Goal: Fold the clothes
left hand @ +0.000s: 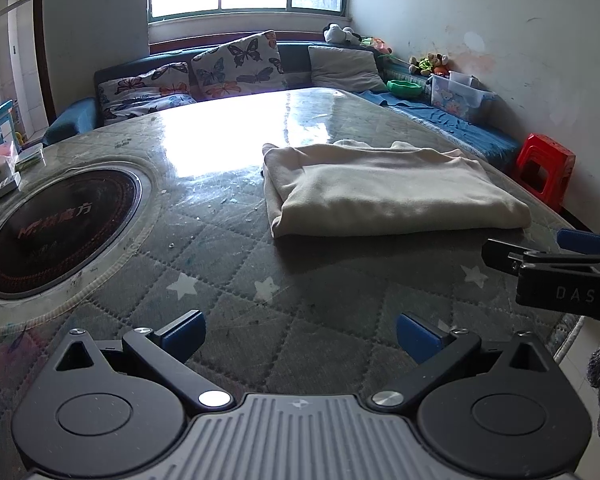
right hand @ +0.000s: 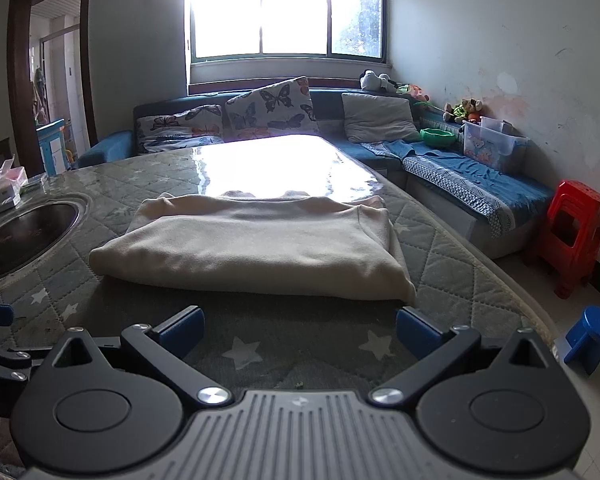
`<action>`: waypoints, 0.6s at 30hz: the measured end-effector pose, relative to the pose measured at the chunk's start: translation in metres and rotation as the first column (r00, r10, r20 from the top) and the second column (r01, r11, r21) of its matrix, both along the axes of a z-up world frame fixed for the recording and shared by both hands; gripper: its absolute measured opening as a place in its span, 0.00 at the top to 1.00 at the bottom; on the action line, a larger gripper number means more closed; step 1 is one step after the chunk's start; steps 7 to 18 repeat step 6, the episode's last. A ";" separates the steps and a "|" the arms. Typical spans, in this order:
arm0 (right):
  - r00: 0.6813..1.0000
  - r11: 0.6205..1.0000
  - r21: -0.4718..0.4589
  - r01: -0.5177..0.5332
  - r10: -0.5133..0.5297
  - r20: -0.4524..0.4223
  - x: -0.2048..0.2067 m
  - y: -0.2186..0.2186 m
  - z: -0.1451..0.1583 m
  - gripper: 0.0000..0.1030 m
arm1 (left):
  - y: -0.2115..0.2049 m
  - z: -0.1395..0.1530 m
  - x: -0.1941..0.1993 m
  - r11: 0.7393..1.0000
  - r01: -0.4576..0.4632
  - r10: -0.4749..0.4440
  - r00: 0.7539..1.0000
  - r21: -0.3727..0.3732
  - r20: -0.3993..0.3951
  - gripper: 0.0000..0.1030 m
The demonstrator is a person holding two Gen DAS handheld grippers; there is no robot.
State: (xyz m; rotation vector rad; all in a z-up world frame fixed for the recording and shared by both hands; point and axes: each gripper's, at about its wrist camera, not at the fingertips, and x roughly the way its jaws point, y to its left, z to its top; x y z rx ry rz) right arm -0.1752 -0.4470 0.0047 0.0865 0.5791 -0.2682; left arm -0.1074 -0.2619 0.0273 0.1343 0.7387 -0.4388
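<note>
The left tool (left hand: pixel 300 338) hangs low over the quilted, star-printed worktop (left hand: pixel 228 280) with its blue-padded fingers (left hand: pixel 184 334) spread wide and nothing between them. Ahead of it and off to its right lies a cream garment (left hand: pixel 384 190), folded into a thick, roughly rectangular stack that rests flat on the worktop, well apart from the fingertips. To the left of this tool a round dark cooktop plate (left hand: pixel 60 230) is set into the worktop surface. At the right edge of the left wrist view the right tool (left hand: pixel 548 254) reaches in just in front of the garment's near right corner. In its own view the right tool (right hand: pixel 300 334) also stands wide, gripping nothing, and the cream garment (right hand: pixel 256 248) lies straight ahead of it, its near folded edge close to the fingertips but not touching them. Beyond the garment, past the far end of the worktop, a blue sofa (right hand: pixel 480 184) carries butterfly-print cushions (right hand: pixel 272 110), and a red plastic stool (right hand: pixel 572 232) stands on the floor to the right tool's right.
</note>
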 end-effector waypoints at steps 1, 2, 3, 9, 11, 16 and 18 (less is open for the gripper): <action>1.000 1.000 0.001 -0.001 0.001 -0.001 0.000 0.000 0.000 0.00 | 0.000 0.000 -0.001 1.000 0.000 0.000 1.000 0.000 0.001 0.00; 1.000 1.000 0.001 -0.002 0.002 -0.001 0.000 0.001 0.000 0.00 | 0.000 -0.001 -0.002 1.000 0.000 0.000 1.000 0.001 0.003 0.00; 1.000 1.000 0.002 -0.003 0.003 -0.001 -0.001 0.001 0.000 0.00 | 0.000 -0.001 -0.003 1.000 0.000 0.000 1.000 0.001 0.004 0.00; 1.000 1.000 0.002 -0.005 0.005 -0.001 -0.002 0.002 -0.001 0.00 | 0.001 0.000 -0.004 1.000 -0.002 0.002 1.000 0.000 0.008 0.00; 1.000 1.000 0.002 -0.005 0.005 -0.001 -0.002 0.002 -0.001 0.00 | 0.001 0.000 -0.004 1.000 -0.002 0.002 1.000 0.000 0.008 0.00; 1.000 1.000 0.002 -0.005 0.005 -0.001 -0.002 0.002 -0.001 0.00 | 0.001 0.000 -0.004 1.000 -0.002 0.002 1.000 0.000 0.008 0.00; 1.000 1.000 0.002 -0.005 0.005 -0.001 -0.002 0.002 -0.001 0.00 | 0.001 0.000 -0.004 1.000 -0.002 0.002 1.000 0.000 0.008 0.00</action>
